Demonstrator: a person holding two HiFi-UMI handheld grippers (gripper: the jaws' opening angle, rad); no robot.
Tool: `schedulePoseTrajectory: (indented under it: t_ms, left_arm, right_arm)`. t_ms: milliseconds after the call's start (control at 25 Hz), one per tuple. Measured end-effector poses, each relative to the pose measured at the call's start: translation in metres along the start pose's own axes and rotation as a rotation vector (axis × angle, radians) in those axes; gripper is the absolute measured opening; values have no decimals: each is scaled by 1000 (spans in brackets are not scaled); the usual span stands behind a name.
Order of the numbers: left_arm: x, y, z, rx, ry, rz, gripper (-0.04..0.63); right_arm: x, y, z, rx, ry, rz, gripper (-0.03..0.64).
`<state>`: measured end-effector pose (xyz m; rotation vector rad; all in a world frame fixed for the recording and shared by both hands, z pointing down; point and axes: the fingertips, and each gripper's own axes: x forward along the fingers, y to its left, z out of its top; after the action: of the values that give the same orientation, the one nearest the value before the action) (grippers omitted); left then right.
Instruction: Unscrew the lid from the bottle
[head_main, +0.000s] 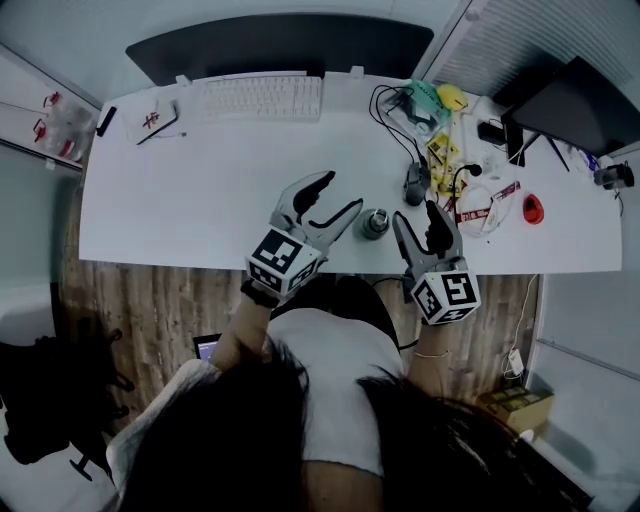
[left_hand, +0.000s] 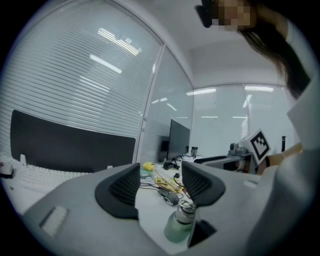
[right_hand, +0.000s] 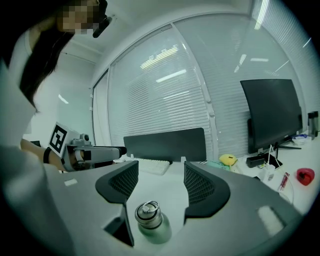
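As far as the three views allow, a small, pale green translucent bottle is found standing upright on a white rectangular desk, and it is taken as the reference for every position given here. The bottle is closed by a silver metal lid with a wire ring on top, and the lid is seen seated on the neck. The left gripper, a grey two-jaw tool bearing a marker cube, is held just to the left of the bottle. Its jaws are set wide apart and nothing is pressed between the pads. In the left gripper view the bottle is seen low, beside the right-hand jaw and untouched by it. The right gripper, of the same make, is held just to the right of the bottle, with its jaws likewise apart. In the right gripper view the bottle appears low in the gap between the ribbed black pads, and no contact with either pad is observed. A black computer mouse is noted just beyond the bottle and slightly to its right. A tangle of black cables is noted farther beyond it. A white keyboard is recorded well beyond the bottle, to its left. A small red object is recorded well to the right of the bottle, and a rounded yellow object far beyond the bottle on that same side.
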<state>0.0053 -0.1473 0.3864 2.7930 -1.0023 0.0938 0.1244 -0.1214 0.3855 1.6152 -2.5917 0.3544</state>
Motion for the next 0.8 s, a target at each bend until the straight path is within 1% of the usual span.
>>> schedulePoseTrajectory:
  t_ms: [160,360,800]
  left_arm:
    - [2,-8,-15,-7,29,-49,295]
    - [1,-20,-40,1,56,-117,298]
    - [11,-48,-115,39,191,-270,322]
  right_arm:
    - [-1,3,-6,2,10,13,258]
    - [1,11,-19,-6,20,50,258]
    - [9,20,-59,10,59,109,258]
